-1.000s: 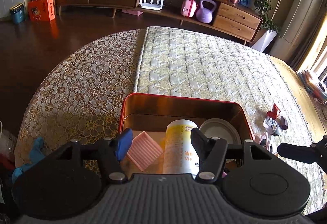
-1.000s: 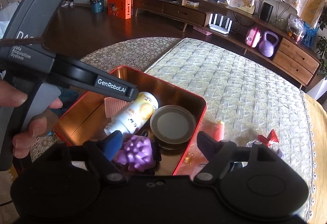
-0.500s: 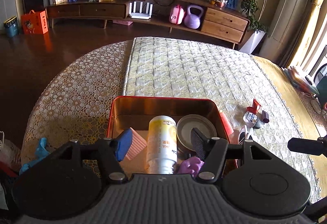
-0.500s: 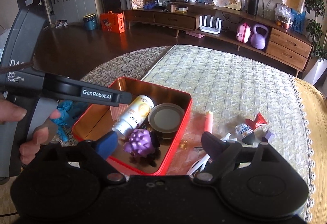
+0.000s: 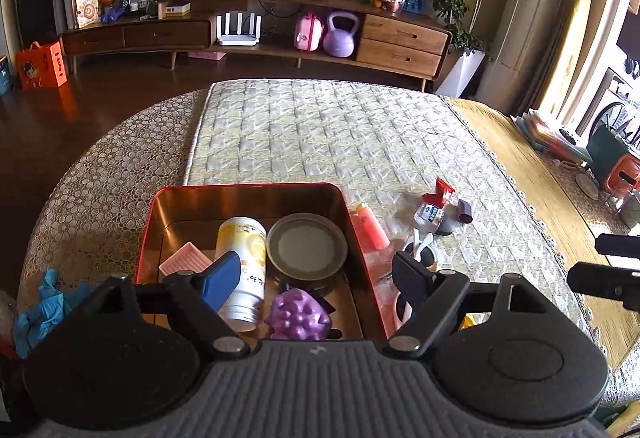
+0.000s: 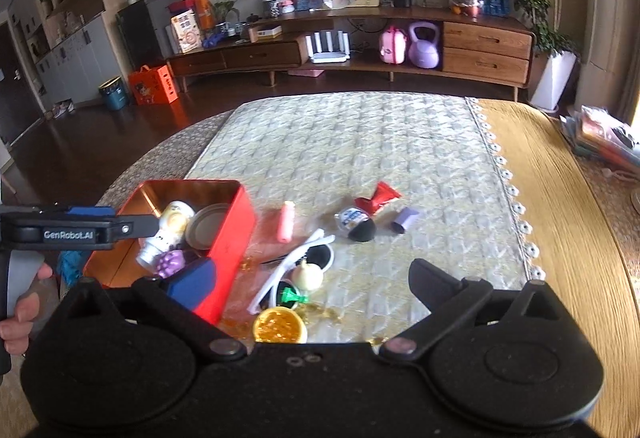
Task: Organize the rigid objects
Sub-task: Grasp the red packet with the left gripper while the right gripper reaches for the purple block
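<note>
A red tin box point(image 5: 362, 238) point(image 6: 236, 238) on the quilted table holds a white-and-yellow bottle point(image 5: 242, 262), a round grey lid point(image 5: 306, 247), a purple spiky toy point(image 5: 298, 314) and a pink ridged block point(image 5: 184, 263). My left gripper point(image 5: 316, 274) is open and empty above the box's near end. My right gripper point(image 6: 312, 278) is open and empty, above loose items right of the box: white sunglasses point(image 6: 292, 266), a gold-filled cup point(image 6: 279, 325), a pink tube point(image 6: 286, 222), a black-and-white capsule point(image 6: 356, 224), a red wrapper point(image 6: 378, 196) and a purple piece point(image 6: 404, 220).
A blue glove point(image 5: 40, 314) lies at the table's left edge. The quilted runner point(image 6: 360, 142) stretches away from me, with bare yellow tabletop point(image 6: 560, 178) to the right. A long wooden sideboard point(image 5: 256, 34) stands across the dark floor.
Both grippers have pulled back from the box. The right one has swung to the right, over the loose items. The left gripper's jaws have opened wider.
</note>
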### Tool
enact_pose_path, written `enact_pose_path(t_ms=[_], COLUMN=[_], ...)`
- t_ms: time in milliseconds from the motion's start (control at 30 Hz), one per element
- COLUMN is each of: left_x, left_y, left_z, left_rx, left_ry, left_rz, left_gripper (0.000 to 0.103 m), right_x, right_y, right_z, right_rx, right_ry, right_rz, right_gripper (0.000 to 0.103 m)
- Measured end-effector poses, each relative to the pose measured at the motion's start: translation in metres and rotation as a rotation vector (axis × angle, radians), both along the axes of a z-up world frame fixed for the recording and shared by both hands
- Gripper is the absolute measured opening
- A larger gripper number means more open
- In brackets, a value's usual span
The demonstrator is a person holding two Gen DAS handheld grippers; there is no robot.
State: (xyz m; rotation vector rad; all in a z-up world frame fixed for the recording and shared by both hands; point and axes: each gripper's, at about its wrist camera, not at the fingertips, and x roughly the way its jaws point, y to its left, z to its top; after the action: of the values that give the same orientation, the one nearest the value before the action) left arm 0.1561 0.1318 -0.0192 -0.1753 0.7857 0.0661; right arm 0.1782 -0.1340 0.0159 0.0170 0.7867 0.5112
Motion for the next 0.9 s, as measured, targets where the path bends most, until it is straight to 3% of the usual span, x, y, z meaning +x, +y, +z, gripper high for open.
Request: enact_pose_path(t_ms=[433,567,900], left_x=[0.025,0.041,0.109], left_y=[-0.057,-0.066,-0.088], left_z=[-0.016,-0.02,-0.025], left_rx=[0.053,0.079,0.049], left_ry=[0.023,0.026,0.031], left_rz=[-0.092,-0.1,-0.108], left_gripper=[0.083,0.083,0.083], right_x=[0.033,0.043,0.079], right_y=[-0.051,-0.051,-0.034], right_z=[-0.022,-0.034,-0.06], right_rx=[-0.015,-0.046,-0.124], right_ry=[0.019,0.018,-0.019], right_rz=[-0.078,-0.043,0.068], right_gripper=[0.103,0.102,0.1])
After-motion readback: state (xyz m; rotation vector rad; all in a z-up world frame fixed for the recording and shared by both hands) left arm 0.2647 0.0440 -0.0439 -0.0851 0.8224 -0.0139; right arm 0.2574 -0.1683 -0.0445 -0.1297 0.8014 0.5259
